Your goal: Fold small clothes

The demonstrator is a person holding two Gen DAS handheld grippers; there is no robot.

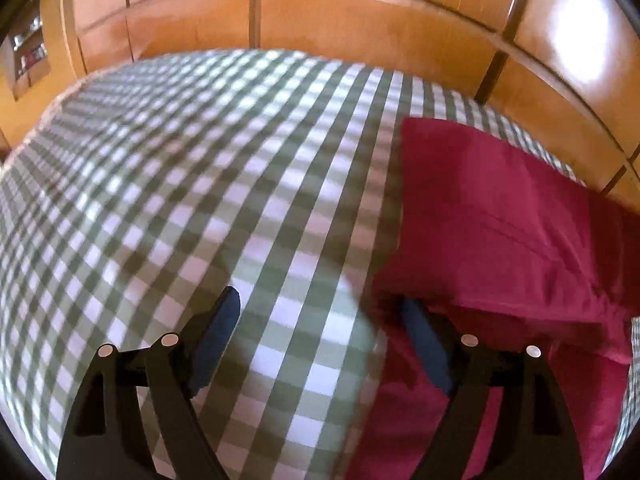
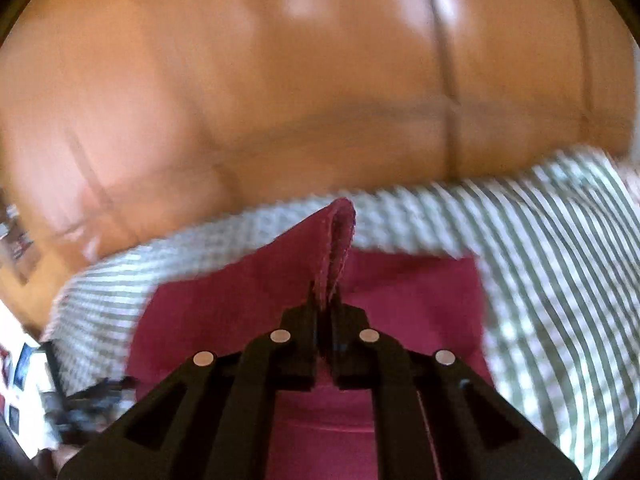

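A crimson cloth (image 2: 412, 300) lies creased on a green-and-white checked bedspread (image 1: 200, 200), near the bedspread's far edge beside an orange wooden wardrobe (image 1: 360, 28). One hemmed edge of the cloth is raised into a narrow upright loop, pinched between the closed fingers of the right gripper (image 2: 325, 308). The left gripper (image 1: 320, 340) hangs above the bedspread at the cloth's near left edge, its fingers wide apart and holding nothing, one blue-padded finger over the cloth. The right view is blurred.
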